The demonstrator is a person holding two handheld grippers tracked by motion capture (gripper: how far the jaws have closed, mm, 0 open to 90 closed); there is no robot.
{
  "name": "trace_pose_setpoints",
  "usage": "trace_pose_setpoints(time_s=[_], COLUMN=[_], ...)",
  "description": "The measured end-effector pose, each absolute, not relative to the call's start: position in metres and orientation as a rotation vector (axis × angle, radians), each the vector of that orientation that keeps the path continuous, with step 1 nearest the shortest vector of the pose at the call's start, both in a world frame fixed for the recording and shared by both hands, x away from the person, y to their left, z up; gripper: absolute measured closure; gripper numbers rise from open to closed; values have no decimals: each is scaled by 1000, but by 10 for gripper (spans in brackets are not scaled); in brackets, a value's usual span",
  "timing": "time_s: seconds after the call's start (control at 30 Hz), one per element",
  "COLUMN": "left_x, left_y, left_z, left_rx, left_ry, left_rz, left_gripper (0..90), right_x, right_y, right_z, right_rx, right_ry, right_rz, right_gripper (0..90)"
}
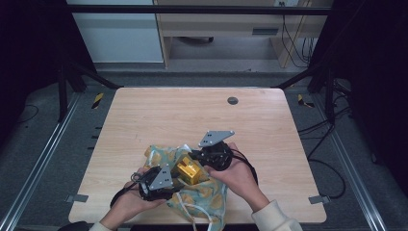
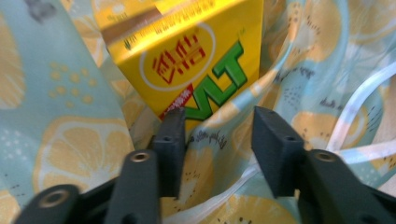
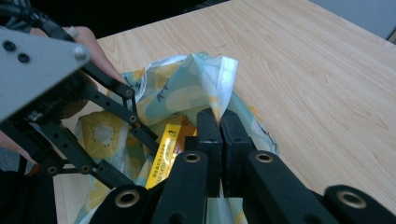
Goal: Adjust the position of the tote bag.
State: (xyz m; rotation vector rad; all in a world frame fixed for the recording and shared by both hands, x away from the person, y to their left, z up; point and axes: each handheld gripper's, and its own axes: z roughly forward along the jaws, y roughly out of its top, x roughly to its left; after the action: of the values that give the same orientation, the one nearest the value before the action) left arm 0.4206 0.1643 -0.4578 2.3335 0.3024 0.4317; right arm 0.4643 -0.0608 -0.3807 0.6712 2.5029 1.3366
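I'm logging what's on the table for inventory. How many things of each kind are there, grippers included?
Yellow drink carton: 1
Lemon-print bag: 1
Grippers: 2, left gripper and right gripper
Total: 4

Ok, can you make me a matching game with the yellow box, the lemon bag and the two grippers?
Things:
1. yellow carton
2. lemon-print bag
3. left gripper
4. right gripper

States:
A. jaws apart, pointing at the carton
B. pinched by its edge and lifted
C. sitting inside the bag
D. jaws squeezed together on fabric

Pairs: 1-C, 2-B, 3-A, 4-D
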Motion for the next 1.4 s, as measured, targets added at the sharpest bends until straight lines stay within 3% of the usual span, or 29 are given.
trace_pose_setpoints(time_s=[0.03,0.07,0.1,0.13,0.3,0.63,0.93,1.4], left_x=[420,420,419,419,416,409,406,404], left_y=[164,164,163,163,163,170,173,176], left_z=[-459,-460,-460,-460,-457,-448,-452,-461], left_rx=[2335,2339,2351,2357,2371,2326,2351,2400], left_ry=[296,294,290,295,292,309,307,320], left_rz=[414,417,425,425,421,466,428,406], left_gripper=[615,705,705,792,897,900,900,900], right_x=[464,465,465,466,474,524,567,590], right_y=[-61,-61,-61,-62,-64,-74,-106,-156], right_z=[-380,-380,-380,-381,-385,-416,-441,-465], right_rx=[672,672,672,675,704,893,1081,1258], right_ry=[2502,2499,2499,2496,2493,2489,2404,2293], right_rz=[1337,1339,1339,1339,1317,1250,1170,1080], right_gripper=[886,887,887,888,895,900,900,900])
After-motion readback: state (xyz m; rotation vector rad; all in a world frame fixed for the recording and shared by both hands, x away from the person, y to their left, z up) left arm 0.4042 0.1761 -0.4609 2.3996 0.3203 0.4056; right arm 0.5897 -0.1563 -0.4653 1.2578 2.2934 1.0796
